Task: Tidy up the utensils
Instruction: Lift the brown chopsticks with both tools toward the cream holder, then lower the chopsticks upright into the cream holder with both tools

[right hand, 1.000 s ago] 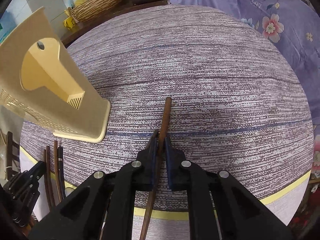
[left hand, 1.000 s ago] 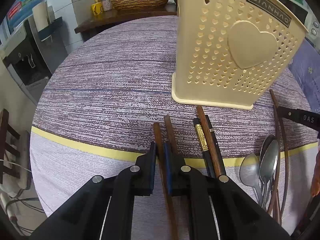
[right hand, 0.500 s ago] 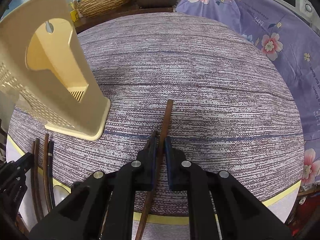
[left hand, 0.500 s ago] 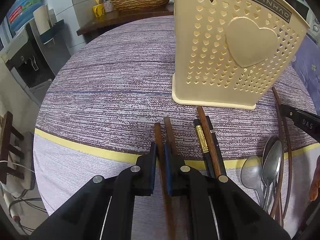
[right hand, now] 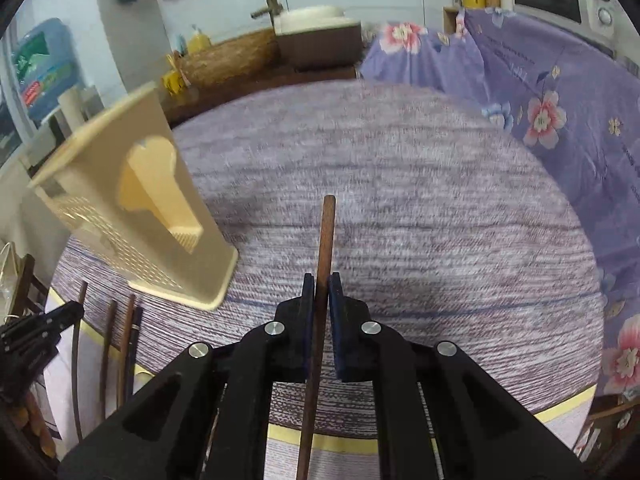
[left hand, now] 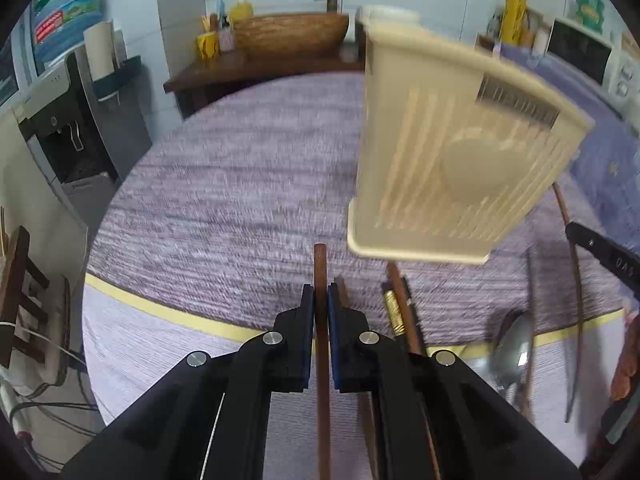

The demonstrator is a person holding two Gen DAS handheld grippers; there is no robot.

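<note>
My left gripper (left hand: 320,294) is shut on a brown chopstick (left hand: 321,268) and holds it above the table. A cream utensil holder (left hand: 452,160) with a heart stands just ahead to the right. More chopsticks (left hand: 400,304) and spoons (left hand: 514,344) lie on the table to the right. My right gripper (right hand: 321,284) is shut on another brown chopstick (right hand: 327,232), raised over the table. The holder (right hand: 136,208) is to its left, with several chopsticks (right hand: 128,332) lying below it. The left gripper (right hand: 40,332) shows at that view's left edge.
The round table has a purple striped cloth (left hand: 240,184) with a yellow border. A floral purple cover (right hand: 552,112) lies beyond the right side. A wicker basket (left hand: 290,34) sits on a wooden counter behind. A water dispenser (left hand: 64,128) stands at left.
Both grippers have lifted and tilted up, each with its chopstick. The left chopstick has come off the table, leaving its neighbour lying there. The views are motion-blurred.
</note>
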